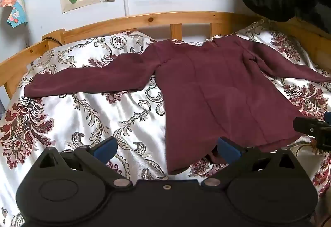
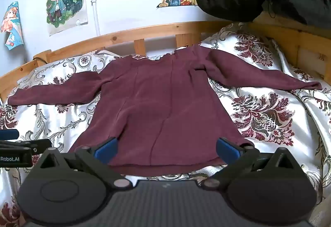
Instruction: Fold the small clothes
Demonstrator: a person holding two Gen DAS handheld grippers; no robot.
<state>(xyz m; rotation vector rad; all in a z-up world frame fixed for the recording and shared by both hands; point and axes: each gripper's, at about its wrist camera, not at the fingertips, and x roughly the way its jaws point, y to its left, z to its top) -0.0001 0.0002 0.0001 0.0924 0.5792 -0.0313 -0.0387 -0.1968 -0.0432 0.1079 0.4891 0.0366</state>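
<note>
maroon long-sleeved top [image 2: 163,102] flat on the floral bedspread [image 2: 264,115], hem nearest, sleeves out sideways | left gripper [image 1: 166,149] spread over hem's left corner; right gripper [image 2: 165,149] spread, straddling hem's middle; neither pinching

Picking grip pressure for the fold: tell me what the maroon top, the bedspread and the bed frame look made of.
Maroon long-sleeved top: soft matte fabric, maybe fleece or brushed knit; no sheen, gentle creases, raised seams.
Floral bedspread: smooth satin-like cloth; bright glossy highlights along its folds, so likely slippery.
Bed frame: light wood, probably pine; visible knots and grain, clear finish.
</note>
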